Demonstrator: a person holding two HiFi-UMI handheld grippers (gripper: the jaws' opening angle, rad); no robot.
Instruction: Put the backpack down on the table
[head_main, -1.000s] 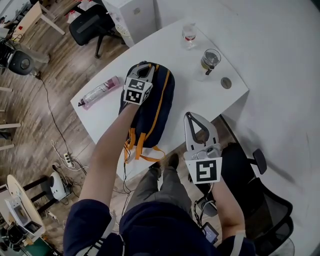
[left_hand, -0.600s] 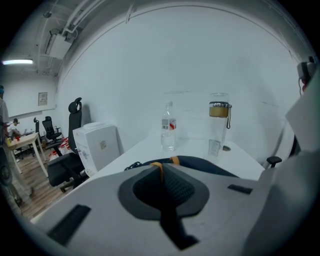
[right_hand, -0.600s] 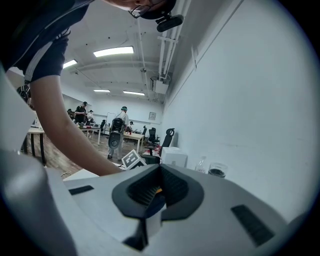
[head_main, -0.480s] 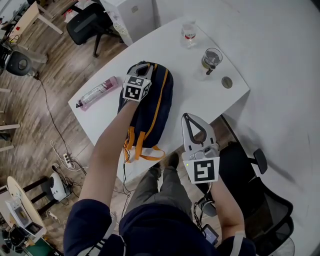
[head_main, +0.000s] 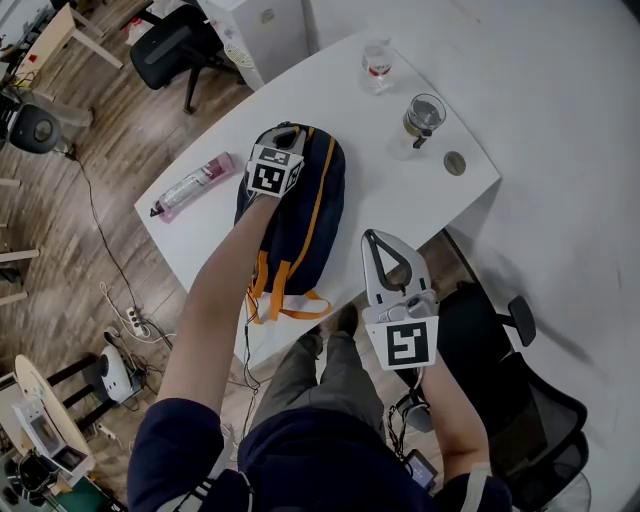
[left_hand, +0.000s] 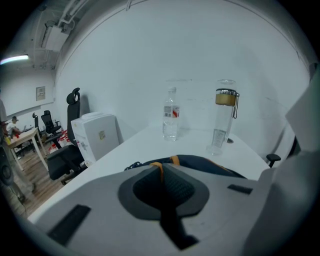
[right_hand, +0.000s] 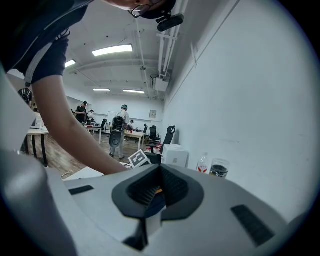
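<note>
Head view, with both tool views. The navy backpack (head_main: 305, 215), trimmed in orange, lay lengthwise on the white worktop (head_main: 400, 200), its top end toward 12 o'clock and its bottom end at the near edge, where the orange straps (head_main: 290, 305) hung over the side at 6 o'clock. The left tool (head_main: 285, 133) sat at the top end of the backpack with its jaws clenched; in the left tool view an orange strip of the backpack (left_hand: 210, 164) ran into the seam between the jaws, so the tool was grasping the backpack there. The right tool (head_main: 373, 238) was held off the worktop's near edge, at about 4 o'clock from the backpack and apart from it, jaws pressed together with nothing in them. A pink bottle (head_main: 193, 185) lay on its side at 9 o'clock from the backpack, near the worktop's left end. A clear water bottle (head_main: 377, 68) stood at 1 o'clock and a glass tumbler (head_main: 420, 118) at 2 o'clock, both upright and well apart from the backpack.
</note>
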